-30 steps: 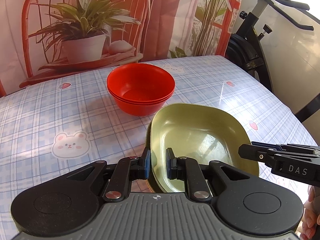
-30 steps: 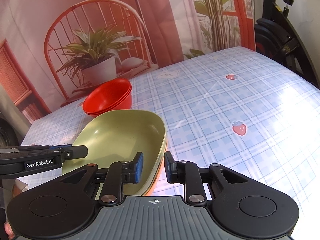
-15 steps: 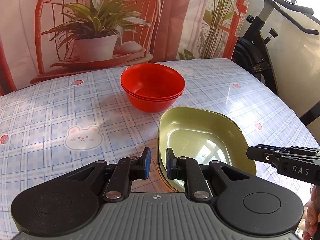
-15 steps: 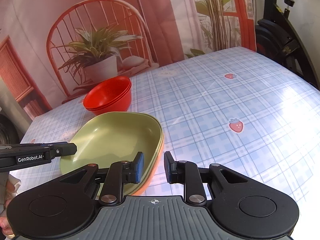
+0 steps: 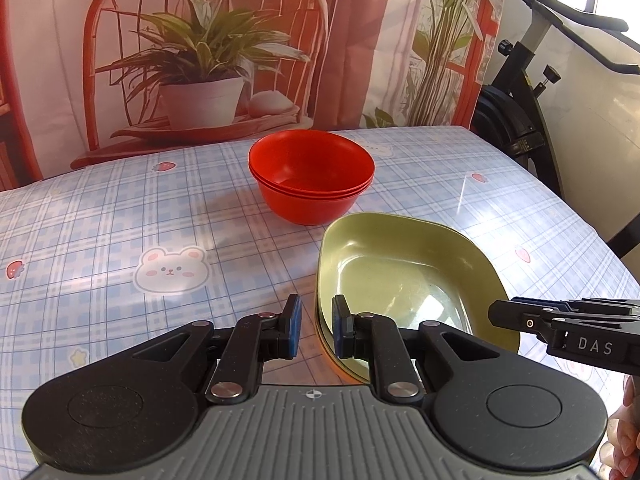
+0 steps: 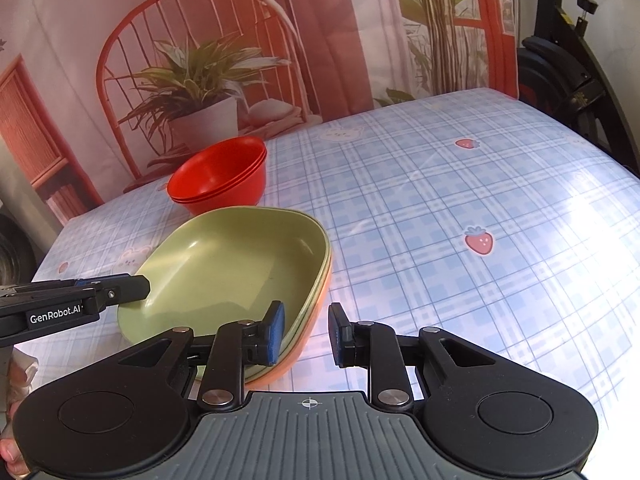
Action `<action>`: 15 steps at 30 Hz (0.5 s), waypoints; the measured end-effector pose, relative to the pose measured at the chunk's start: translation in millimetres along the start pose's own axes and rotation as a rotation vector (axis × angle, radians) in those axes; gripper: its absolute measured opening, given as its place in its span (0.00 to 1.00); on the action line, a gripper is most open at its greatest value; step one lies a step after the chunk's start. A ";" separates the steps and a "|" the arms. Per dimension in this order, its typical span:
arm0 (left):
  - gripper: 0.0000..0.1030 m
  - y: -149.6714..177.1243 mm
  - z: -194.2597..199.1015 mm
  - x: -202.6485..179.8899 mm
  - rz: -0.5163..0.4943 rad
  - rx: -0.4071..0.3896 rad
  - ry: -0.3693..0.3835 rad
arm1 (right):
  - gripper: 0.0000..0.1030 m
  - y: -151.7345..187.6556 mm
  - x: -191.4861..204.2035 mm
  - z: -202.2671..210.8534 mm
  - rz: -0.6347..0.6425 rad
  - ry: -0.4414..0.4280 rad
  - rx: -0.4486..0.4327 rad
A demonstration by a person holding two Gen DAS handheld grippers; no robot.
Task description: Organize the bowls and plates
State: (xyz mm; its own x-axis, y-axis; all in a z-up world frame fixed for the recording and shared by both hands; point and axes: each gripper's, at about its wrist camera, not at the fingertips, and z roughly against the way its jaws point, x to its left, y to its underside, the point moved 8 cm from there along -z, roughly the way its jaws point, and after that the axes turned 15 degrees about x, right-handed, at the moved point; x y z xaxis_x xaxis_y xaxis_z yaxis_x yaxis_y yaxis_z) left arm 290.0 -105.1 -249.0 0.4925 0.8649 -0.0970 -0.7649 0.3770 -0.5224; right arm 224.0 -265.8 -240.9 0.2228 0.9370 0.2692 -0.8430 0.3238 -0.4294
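A stack of green plates (image 5: 404, 276) with an orange one at the bottom lies on the table, also in the right wrist view (image 6: 228, 268). A stack of red bowls (image 5: 312, 180) stands just behind it, seen too in the right wrist view (image 6: 220, 178). My left gripper (image 5: 316, 330) is open and empty at the stack's left rim, which sits just in front of the gap between its jaws. My right gripper (image 6: 306, 332) is open and empty, its jaws on either side of the stack's right rim without touching.
The table (image 5: 100, 216) has a blue plaid cloth with bear and strawberry prints. A printed backdrop (image 5: 200, 40) hangs behind it. An exercise bike (image 5: 532, 112) stands at the right, past the table edge.
Both grippers have let go of the plate stack, opened wider and drawn back a little. The stack now rests lower on the table by the red bowls.
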 end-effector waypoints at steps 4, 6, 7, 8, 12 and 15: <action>0.17 0.6 -0.4 0.3 0.005 -0.004 0.001 | 0.21 -0.1 0.3 -0.6 0.016 0.007 -0.007; 0.17 1.0 -1.1 0.4 0.010 -0.006 0.002 | 0.21 0.1 0.3 -0.9 0.018 0.008 -0.010; 0.17 1.2 -2.3 0.6 0.010 -0.001 0.004 | 0.21 0.0 0.1 -0.9 0.018 0.007 -0.010; 0.17 1.3 -2.4 0.9 0.012 -0.002 0.003 | 0.21 0.3 0.3 -1.1 0.018 0.008 -0.009; 0.17 -0.5 -3.3 1.9 0.012 0.012 0.005 | 0.21 0.6 0.6 -0.6 0.012 0.005 -0.006; 0.17 -3.9 2.0 1.6 -0.005 0.017 0.022 | 0.22 -4.7 1.7 6.5 0.020 0.007 -0.032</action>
State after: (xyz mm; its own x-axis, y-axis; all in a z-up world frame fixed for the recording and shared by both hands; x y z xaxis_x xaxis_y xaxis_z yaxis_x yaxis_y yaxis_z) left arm 293.0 -104.6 -245.4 0.5051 0.8556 -0.1132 -0.7693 0.3869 -0.5084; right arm 225.1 -266.6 -232.8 0.2094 0.9441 0.2547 -0.8315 0.3090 -0.4616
